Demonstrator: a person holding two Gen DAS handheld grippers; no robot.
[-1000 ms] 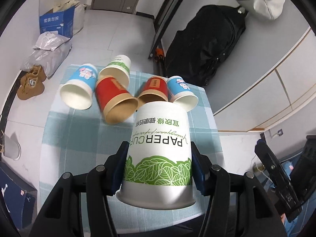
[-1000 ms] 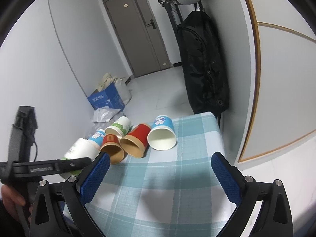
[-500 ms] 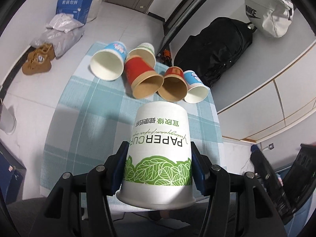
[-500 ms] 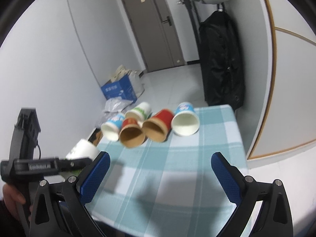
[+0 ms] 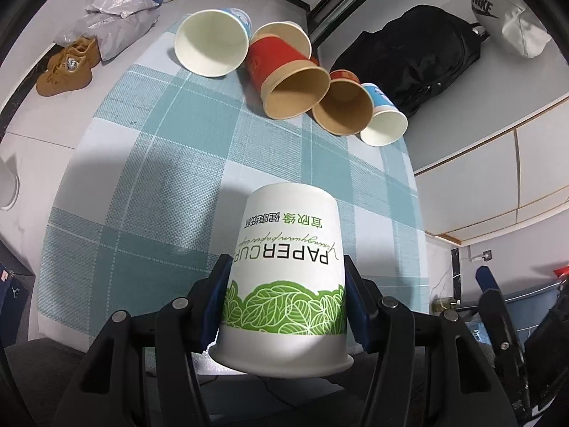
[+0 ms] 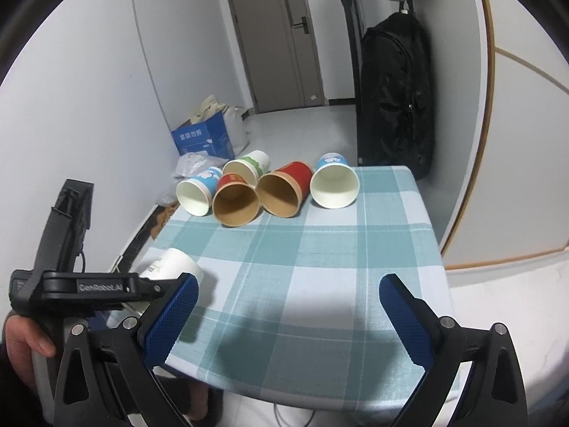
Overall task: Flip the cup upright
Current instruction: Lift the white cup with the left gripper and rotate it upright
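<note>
One cup (image 5: 288, 270) lower, nearer tablecloth (image 5: 149, 163).

The surface (image 6: 387, 235) wears a teal-and-white checked cloth and stands in a small room with pale grey walls and a pale tiled floor (image 6: 302, 121). Beyond the surface, a grey door (image 6: 274, 35) with a dark handle closes the far wall. To the right of the door a black bag (image 6: 394, 96) hangs against the wall. Left of the door, on the floor, a blue cardboard box (image 6: 202, 138) sits beside grey plastic bags (image 5: 113, 10) and brown shoes (image 5: 67, 67). A white Nike bag (image 5: 505, 17) hangs above the black bag
</note>
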